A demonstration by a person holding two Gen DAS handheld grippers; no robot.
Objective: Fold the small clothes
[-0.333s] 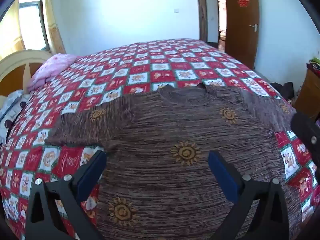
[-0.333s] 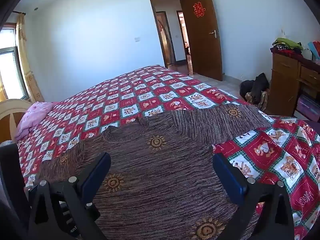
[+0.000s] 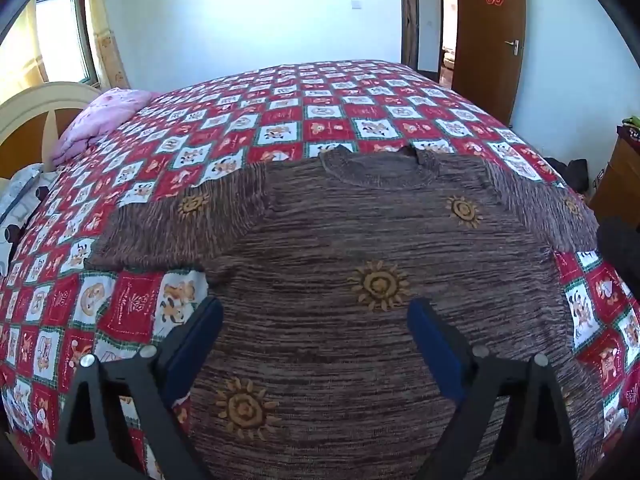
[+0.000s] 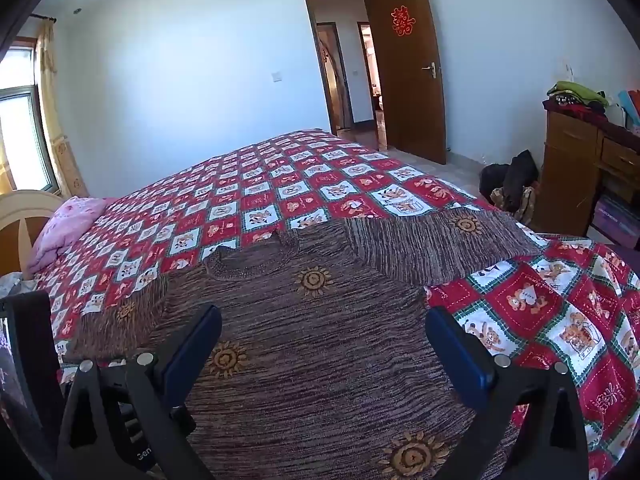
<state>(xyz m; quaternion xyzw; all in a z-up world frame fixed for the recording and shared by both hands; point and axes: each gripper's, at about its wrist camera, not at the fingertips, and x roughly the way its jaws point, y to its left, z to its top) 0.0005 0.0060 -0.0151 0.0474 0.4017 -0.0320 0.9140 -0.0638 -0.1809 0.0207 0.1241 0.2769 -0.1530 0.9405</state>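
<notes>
A brown knitted sweater (image 3: 360,248) with yellow sun motifs lies spread flat on the bed, collar toward the far side, both sleeves stretched out sideways. In the right wrist view the same sweater (image 4: 320,340) fills the foreground, its right sleeve (image 4: 436,244) lying across the quilt. My left gripper (image 3: 314,320) hovers above the sweater's lower left body, open, nothing between its blue pads. My right gripper (image 4: 324,334) hangs over the sweater's lower middle, open and empty too. The sweater's hem is hidden below both gripper frames.
A red and white checked quilt (image 3: 280,112) covers the bed. A pink pillow (image 3: 100,120) and a headboard (image 3: 36,108) are at the left. A wooden dresser (image 4: 580,168) with piled clothes stands at the right, dark bags (image 4: 512,188) on the floor beside it, an open door (image 4: 412,72) behind.
The left wrist view has tipped slightly, so the sweater sits a little lower in frame. Both grippers stay open over the sweater.
</notes>
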